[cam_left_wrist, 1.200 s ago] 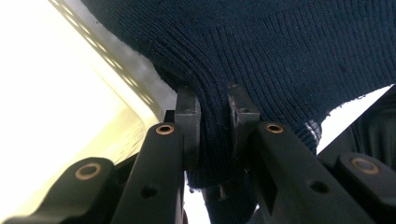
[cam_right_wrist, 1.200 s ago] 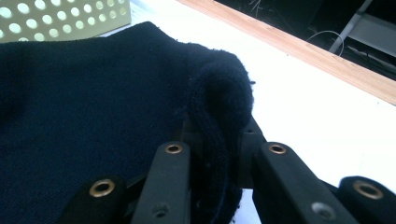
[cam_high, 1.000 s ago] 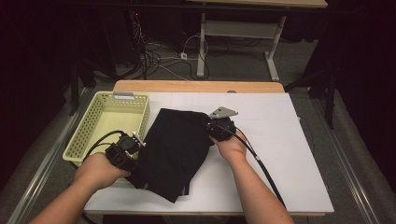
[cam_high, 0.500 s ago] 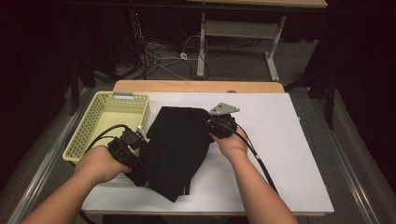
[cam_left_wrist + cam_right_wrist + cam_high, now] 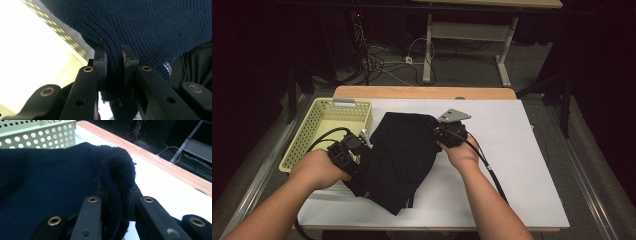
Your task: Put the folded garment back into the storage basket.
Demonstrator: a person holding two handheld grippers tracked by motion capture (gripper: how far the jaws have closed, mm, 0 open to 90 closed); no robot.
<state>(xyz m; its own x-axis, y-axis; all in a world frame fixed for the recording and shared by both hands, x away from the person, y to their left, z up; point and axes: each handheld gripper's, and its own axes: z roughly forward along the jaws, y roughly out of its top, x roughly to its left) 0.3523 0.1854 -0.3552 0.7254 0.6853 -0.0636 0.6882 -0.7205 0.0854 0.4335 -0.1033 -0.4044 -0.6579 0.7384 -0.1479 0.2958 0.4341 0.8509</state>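
Since a second ago the left gripper (image 5: 362, 145) has lifted its pinched hem of the dark sweater (image 5: 404, 155) at centre frame beside the basket (image 5: 319, 125), while the right gripper (image 5: 443, 131) stays clamped on the opposite edge.

Both forearms reach in from near edge; left gripper (image 5: 353, 150) and right gripper (image 5: 447, 132) jaws clamped tight, well apart.

no readable text, label, brand or number anywhere — not on the dark knit garment (image 5: 402, 155), the yellow basket (image 5: 319, 125) or the white tabletop (image 5: 522, 165) — nothing can be made out.
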